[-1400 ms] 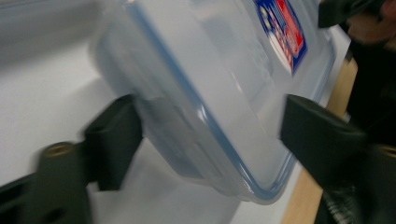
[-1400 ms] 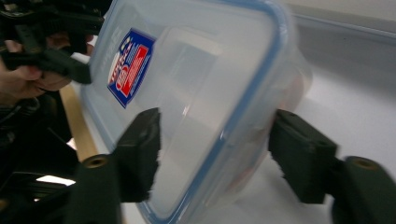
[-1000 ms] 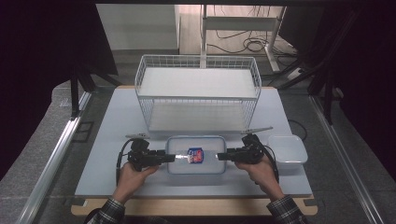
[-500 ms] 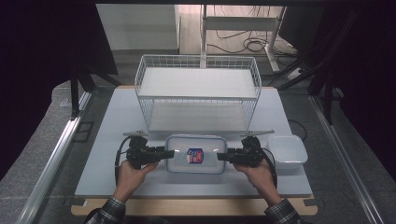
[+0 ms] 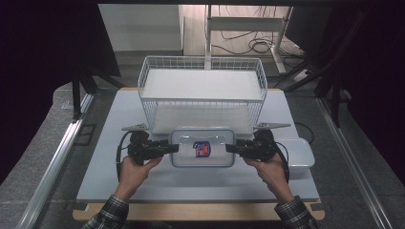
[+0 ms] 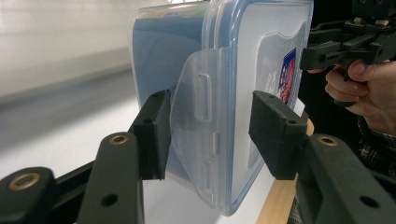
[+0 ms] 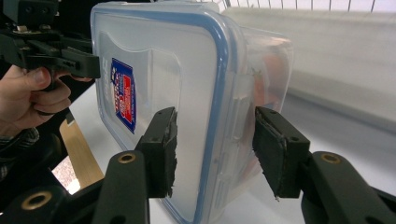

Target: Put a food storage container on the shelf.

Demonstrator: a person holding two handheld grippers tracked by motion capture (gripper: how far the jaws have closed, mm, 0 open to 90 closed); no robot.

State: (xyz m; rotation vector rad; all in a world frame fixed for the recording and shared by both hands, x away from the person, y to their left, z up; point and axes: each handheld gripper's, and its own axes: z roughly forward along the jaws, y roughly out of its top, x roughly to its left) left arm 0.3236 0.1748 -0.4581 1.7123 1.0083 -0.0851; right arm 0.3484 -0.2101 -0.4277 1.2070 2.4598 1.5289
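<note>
A clear plastic container [image 5: 203,147] with a blue-rimmed lid and a red and blue label sits at the centre of the high view, just below the white wire basket [image 5: 202,90] and above the pale table [image 5: 200,183]. The left gripper [image 5: 171,148] meets its left end and the right gripper [image 5: 233,148] meets its right end, each held in a hand coming up from the bottom of the frame.

In the left gripper view the container [image 6: 224,93] fills the middle of the frame. Its end latch lies between the two partly open jaws: the left pad touches its side, while the right pad looks slightly apart. In the right gripper view the container [image 7: 187,93] sits likewise, with the left pad against the lid and a narrow gap at the right pad. A white tub [image 5: 298,155] sits at right.
</note>
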